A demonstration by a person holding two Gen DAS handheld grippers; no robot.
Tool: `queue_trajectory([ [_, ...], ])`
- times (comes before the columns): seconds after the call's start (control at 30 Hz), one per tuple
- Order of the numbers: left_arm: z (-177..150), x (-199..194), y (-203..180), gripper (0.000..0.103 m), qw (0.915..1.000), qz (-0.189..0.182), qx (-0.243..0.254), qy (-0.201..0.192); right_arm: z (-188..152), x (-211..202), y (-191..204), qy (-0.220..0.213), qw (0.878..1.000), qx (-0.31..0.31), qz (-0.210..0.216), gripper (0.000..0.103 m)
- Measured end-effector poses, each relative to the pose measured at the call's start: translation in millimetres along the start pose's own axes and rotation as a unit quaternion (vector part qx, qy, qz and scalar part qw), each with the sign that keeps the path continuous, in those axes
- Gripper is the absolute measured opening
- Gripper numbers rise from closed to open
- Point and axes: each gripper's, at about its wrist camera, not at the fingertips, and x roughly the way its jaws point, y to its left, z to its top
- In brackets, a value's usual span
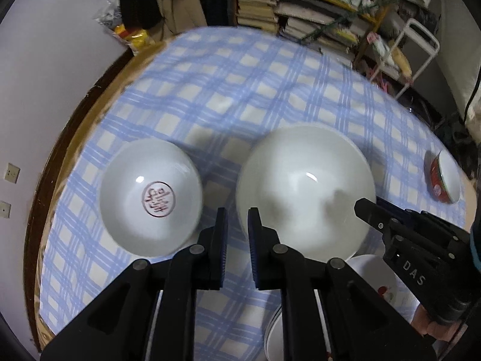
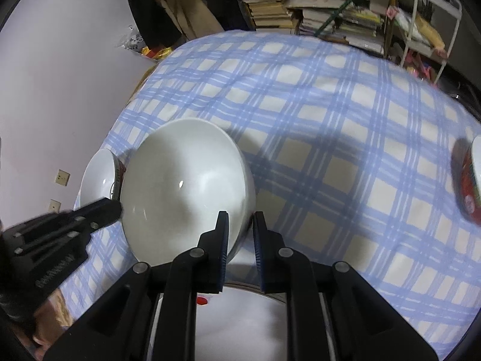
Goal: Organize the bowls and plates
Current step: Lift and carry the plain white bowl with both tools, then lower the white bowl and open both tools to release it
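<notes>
Left wrist view, going from the left edge: a small white bowl (image 1: 150, 201) with a red stamp in its well sits upright on the blue-checked cloth of the counter (image 1: 228, 96). Just beside it the left gripper (image 1: 236, 222) hangs over bare cloth, its jaws slightly parted and holding nothing. Next comes the large white bowl (image 1: 303, 189), the piece being handled. The right gripper (image 2: 240, 225) has its jaws clenched on the bowl's near rim, one pad inside and one outside, and in the right wrist view the bowl looks tipped. A pinch on one side lets a heavy bowl sag and slip, so it seems wise to keep the squeeze firm, move slowly, and bring the free left jaws to the opposite rim for support. A stack of white plates (image 1: 369, 273) lies below the grippers at the near edge, and the bowl's foot could knock it. Well apart on the right stands a red-patterned bowl (image 1: 445, 180). The small bowl is close enough to be struck. Crowded bookshelves (image 1: 300, 9) stand beyond the counter, out of the way.
</notes>
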Motion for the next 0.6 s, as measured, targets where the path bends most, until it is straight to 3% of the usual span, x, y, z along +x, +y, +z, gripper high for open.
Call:
queue_trajectory([
  [0.17,-1.8,-17.3,15.0,0.017,0.9993,0.012,-0.033,-0.01,9.8,-18.1,4.3,-0.021,1.0,0.003,0.005,0.021],
  [0.23,-5.1,-23.1,21.7,0.018,0.9987,0.027,-0.037,-0.022,13.6,-26.5,8.9,-0.031,0.999,0.0,0.013,0.03],
  [0.33,-11.2,-29.7,34.5,0.018,0.9957,0.06,-0.053,-0.047,18.4,-35.8,22.2,-0.042,0.999,-0.024,0.021,0.034],
  [0.5,-17.1,-27.7,58.8,0.02,0.9939,0.084,-0.054,-0.046,23.8,-38.9,54.6,-0.046,0.996,-0.074,0.028,0.036],
  [0.6,-20.5,-23.3,76.3,0.027,0.9928,0.092,-0.064,-0.042,26.6,-39.2,76.3,-0.055,0.993,-0.102,0.027,0.057],
])
